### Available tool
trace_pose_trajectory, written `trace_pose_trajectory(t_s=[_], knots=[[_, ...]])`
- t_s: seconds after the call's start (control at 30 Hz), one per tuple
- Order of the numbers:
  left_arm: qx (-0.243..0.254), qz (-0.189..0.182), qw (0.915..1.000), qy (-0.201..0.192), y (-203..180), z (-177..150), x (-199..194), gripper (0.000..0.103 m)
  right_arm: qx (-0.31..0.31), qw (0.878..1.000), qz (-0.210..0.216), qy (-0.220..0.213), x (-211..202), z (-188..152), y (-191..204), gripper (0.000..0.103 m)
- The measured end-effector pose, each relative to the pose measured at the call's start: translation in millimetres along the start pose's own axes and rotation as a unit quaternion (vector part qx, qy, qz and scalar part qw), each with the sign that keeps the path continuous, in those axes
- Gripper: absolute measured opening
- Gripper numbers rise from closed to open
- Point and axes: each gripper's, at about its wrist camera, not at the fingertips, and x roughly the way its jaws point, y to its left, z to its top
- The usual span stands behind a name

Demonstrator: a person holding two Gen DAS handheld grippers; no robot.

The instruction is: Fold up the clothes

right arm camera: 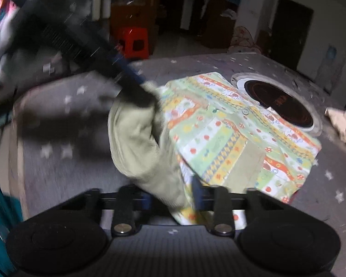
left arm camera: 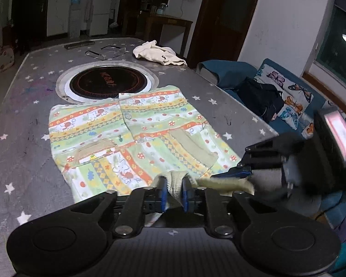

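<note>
A child's patterned shirt (left arm camera: 136,133) with green, orange and yellow bands lies flat on the grey star-print table (left arm camera: 23,120), its sleeves folded in. My left gripper (left arm camera: 174,192) is shut on the shirt's near edge, with ribbed olive fabric between the blue pads. My right gripper (left arm camera: 242,170) is shut on the same edge just to the right. In the right wrist view the shirt (right arm camera: 237,133) hangs lifted from my right gripper (right arm camera: 173,198), its plain olive inside (right arm camera: 136,143) showing, and the left gripper (right arm camera: 150,92) holds the edge further off.
A round black hob (left arm camera: 108,84) is set into the table beyond the shirt. A cream garment (left arm camera: 159,54) lies at the far right. A sofa with a butterfly cushion (left arm camera: 288,99) runs along the table's right side. A red stool (right arm camera: 132,42) stands on the floor.
</note>
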Motion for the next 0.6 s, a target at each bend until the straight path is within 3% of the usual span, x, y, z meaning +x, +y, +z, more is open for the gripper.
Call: trace_pose_trajectory(t_s=[0.03,0.1,0.17,0.37,0.6], knots=[[0.005,0.003,1.0000,-0.003,1.3,-4.0,-3.2,0.025,0.018,1.000,0.004,-0.003,-1.1,3.1,-6.0,0.013],[0.014,0.011,0.9998,-0.010,3.1,-11.4,-9.4,0.045,0.054,0.998,0.013,-0.011,-4.7,9.1,-18.5,0.010],[0.024,0.020,0.9993,-0.018,4.3,-18.8,-15.2,0.057,0.085,0.996,0.024,-0.020,-9.2,14.2,-29.0,0.010],[0.078,0.048,0.9954,-0.028,0.7,-36.0,-19.8,0.068,0.112,0.993,0.024,-0.034,-13.9,25.5,-41.0,0.009],[0.133,0.085,0.9871,-0.030,-8.0,-41.5,-5.0,0.070,0.136,0.990,0.009,-0.045,-17.3,30.7,-51.2,0.009]])
